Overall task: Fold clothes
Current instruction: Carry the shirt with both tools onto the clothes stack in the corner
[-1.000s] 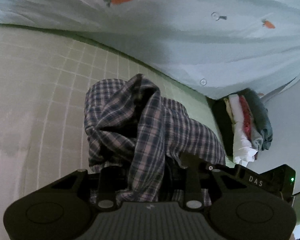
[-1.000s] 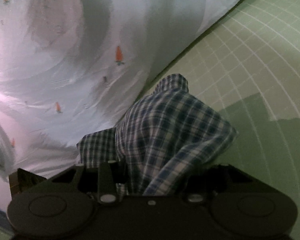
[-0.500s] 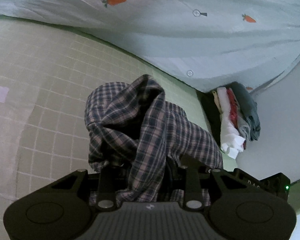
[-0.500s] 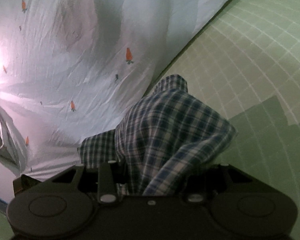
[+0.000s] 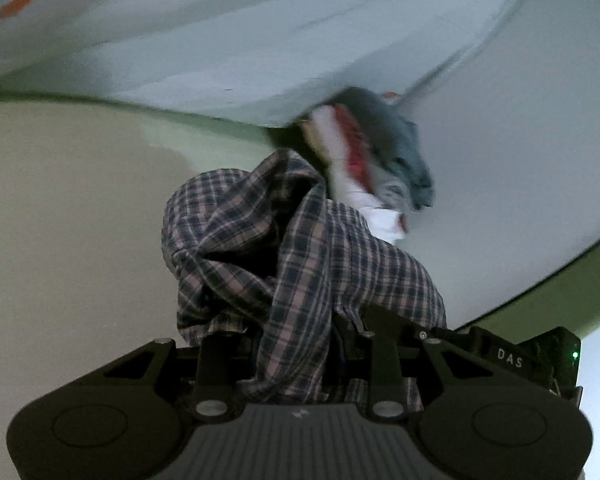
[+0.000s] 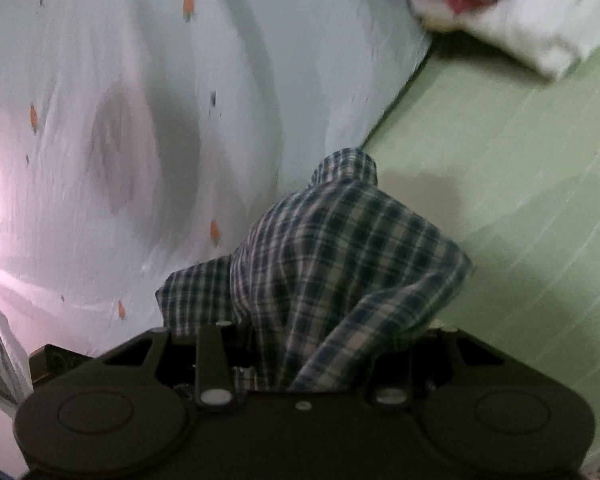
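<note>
A dark blue and pink plaid garment [image 5: 300, 256] is bunched over my left gripper [image 5: 300, 344], which is shut on it; the cloth hides the fingertips. The same plaid garment [image 6: 340, 256] drapes over my right gripper [image 6: 300, 352], which is also shut on it. Both hold it lifted above the green gridded mat [image 6: 520, 200]. A stack of folded clothes [image 5: 376, 156], white, red and grey, lies just beyond the garment in the left wrist view. It also shows at the top right of the right wrist view [image 6: 512, 20].
A pale blue sheet with small carrot prints [image 6: 140, 120] lies bunched along the far side of the mat, also in the left wrist view [image 5: 220, 40]. The mat's edge [image 5: 560, 272] curves at the right. Both views are motion-blurred.
Both grippers have swung with the plaid garment toward the folded stack. The stack is now larger and closer in the left view and has entered the right view.
</note>
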Tool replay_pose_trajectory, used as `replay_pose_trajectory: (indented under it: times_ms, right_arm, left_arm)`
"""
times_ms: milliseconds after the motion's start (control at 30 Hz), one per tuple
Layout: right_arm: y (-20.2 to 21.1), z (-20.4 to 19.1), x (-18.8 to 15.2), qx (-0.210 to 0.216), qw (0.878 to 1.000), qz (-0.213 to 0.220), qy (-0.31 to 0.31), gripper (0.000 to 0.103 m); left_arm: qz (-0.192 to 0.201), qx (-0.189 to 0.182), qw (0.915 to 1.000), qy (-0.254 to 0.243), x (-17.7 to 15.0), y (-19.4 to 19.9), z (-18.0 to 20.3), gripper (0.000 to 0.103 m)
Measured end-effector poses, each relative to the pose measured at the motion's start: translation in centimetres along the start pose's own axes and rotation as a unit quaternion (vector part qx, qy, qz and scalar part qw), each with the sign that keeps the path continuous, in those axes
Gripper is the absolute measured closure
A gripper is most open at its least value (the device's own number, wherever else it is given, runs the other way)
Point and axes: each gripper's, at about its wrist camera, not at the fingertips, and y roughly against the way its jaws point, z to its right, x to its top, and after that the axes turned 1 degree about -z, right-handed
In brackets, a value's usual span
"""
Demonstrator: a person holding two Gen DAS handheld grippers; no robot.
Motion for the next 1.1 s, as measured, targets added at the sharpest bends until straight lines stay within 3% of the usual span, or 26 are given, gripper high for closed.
replay_pose_trajectory:
  times_ms: [167,300,433,600,800,933,967,1000,1100]
  right_arm:
    - [3.8,3.1,7.2,-0.003,0.999,0.024,0.049,0.06]
    - [6.3,5.7,15.1,0.0,0.994,0.025,0.103,0.06]
    - [9.2,7.3,23.2,-0.003,0.986,0.036,0.16,0.06]
    - [11.6,8.1,32.5,-0.004,0.974,0.058,0.217,0.06]
    - [10.7,7.6,41.2,-0.012,0.951,0.084,0.298,0.059]
    - [7.3,9.1,46.3,0.004,0.952,0.098,0.289,0.058]
    - [6.3,9.6,47.5,0.006,0.953,0.101,0.286,0.055]
    - [5.1,9.9,48.3,-0.002,0.949,0.104,0.297,0.046]
    - [1.5,10.2,50.0,-0.083,0.929,0.11,0.343,0.027]
  left_arm:
    - [0.024,-0.033,0.9991,-0.01,1.8,-6.3,5.2,0.07]
    - [0.057,-0.042,0.9971,-0.027,3.8,-11.8,10.4,0.07]
    - [0.091,-0.06,0.9927,-0.053,7.0,-17.1,16.0,0.069]
    - [0.126,-0.078,0.9884,-0.034,12.1,-22.7,21.1,0.069]
    - [0.161,-0.051,0.983,-0.073,18.6,-27.5,24.9,0.069]
    - [0.182,-0.032,0.9805,-0.066,23.1,-30.2,24.5,0.069]
    - [0.187,-0.024,0.9801,-0.063,24.2,-30.9,24.2,0.069]
    - [0.19,-0.009,0.9795,-0.066,25.1,-31.6,23.9,0.068]
    - [0.185,0.048,0.9802,-0.051,27.0,-34.4,21.8,0.066]
